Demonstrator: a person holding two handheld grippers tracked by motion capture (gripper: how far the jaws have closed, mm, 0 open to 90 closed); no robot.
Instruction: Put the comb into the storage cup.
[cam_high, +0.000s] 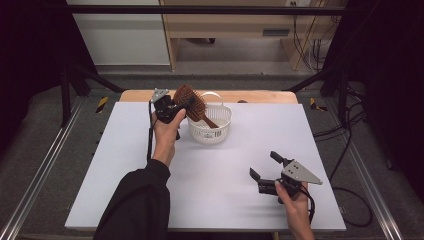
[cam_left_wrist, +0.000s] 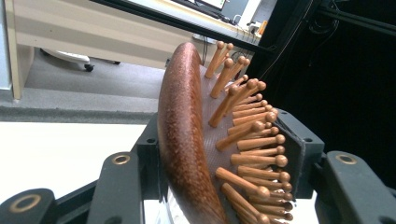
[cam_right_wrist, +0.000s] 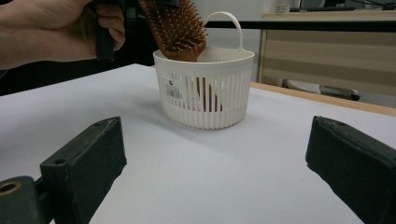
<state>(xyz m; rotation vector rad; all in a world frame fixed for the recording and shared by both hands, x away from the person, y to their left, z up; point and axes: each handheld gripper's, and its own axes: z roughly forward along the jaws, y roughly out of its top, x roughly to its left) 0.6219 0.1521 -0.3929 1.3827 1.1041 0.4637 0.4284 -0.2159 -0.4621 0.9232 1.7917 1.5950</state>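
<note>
Our left gripper (cam_high: 181, 106) clamps the wooden hairbrush (cam_high: 192, 102), handle down in the white basket (cam_high: 220, 131); tilting could tip it. Our right gripper (cam_high: 266, 166) gapes empty.

Black long sleeve (cam_high: 137, 200), black hand-held gripper (cam_high: 270, 166) bodies, grey three-cornered plates, brass-ringed screw holes, trailing black cables

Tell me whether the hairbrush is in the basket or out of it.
Partly in: the hairbrush handle reaches down inside the white basket, showing through its slats, while the left gripper clamps the bristled head above the rim.
</note>
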